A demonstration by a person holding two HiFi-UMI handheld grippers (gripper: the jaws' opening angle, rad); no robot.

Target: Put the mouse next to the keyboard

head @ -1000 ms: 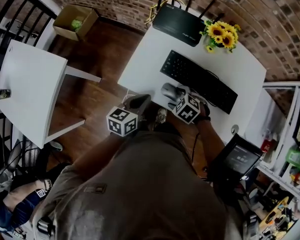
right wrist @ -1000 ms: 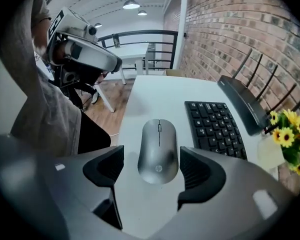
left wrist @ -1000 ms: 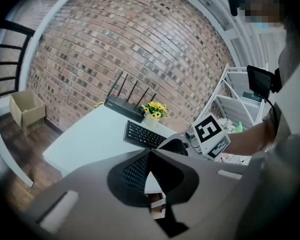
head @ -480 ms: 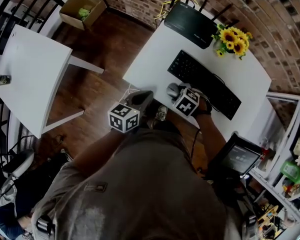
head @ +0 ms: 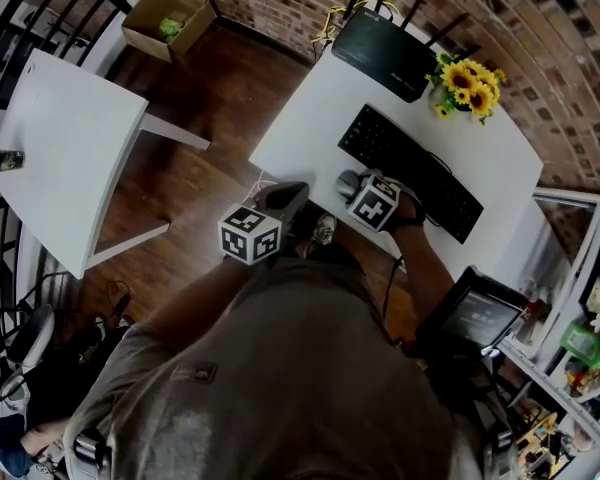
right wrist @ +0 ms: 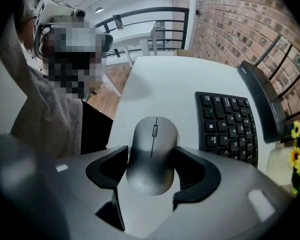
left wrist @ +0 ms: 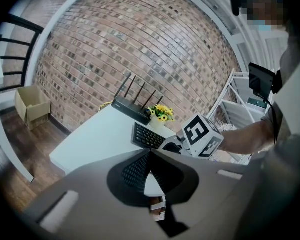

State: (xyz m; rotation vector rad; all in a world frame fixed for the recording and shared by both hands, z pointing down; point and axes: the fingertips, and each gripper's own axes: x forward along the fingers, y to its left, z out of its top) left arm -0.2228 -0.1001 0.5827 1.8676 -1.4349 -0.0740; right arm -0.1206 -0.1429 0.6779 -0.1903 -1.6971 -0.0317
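Lying low in the centre of the right gripper view on the white surface [right wrist: 160,84], just left of the black keyboard [right wrist: 229,126], the smooth grey plastic mouse [right wrist: 152,151] is looking light, rigid and slippery, so it is best pinched across its flanks. The right hand-held gripper [right wrist: 151,159] is doing so: its wide-set jaws have just been closing and are pressing both sides. The left hand-held gripper [left wrist: 150,156] is hanging closed and empty.
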